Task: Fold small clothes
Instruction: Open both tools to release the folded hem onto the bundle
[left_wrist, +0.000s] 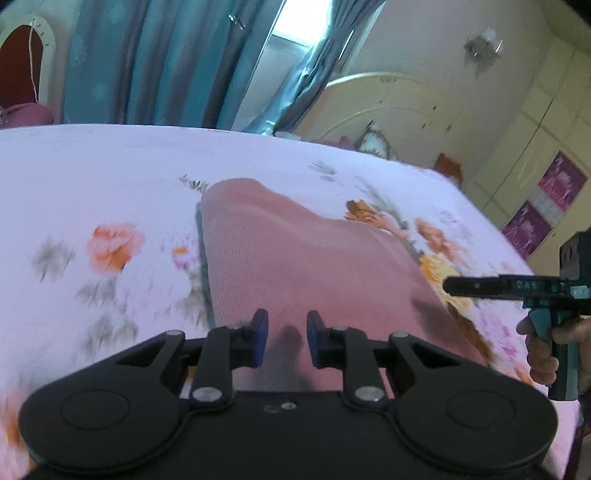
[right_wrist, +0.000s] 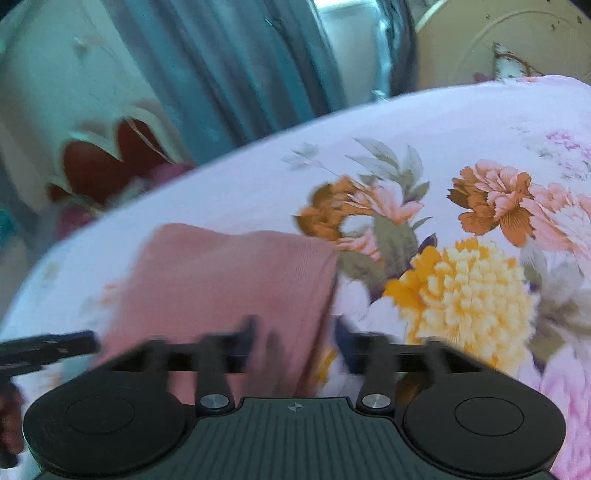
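Stretching straight ahead of the left gripper (left_wrist: 287, 338)'s narrow, empty fingers, the pink ribbed garment (left_wrist: 295, 266) lies lengthwise, its right edge between the right gripper (right_wrist: 295, 341)'s half-spread fingers.

Bed (left_wrist: 110, 166) with a pale floral sheet fills most of the room. Teal curtains (left_wrist: 166, 62) hang behind it, daylight coming through a gap at the window (left_wrist: 295, 26). Cream headboard (left_wrist: 399, 110) on the right, cream wardrobe (left_wrist: 535, 147) with pink posters (left_wrist: 561, 181), wall lamp (left_wrist: 482, 46) above.
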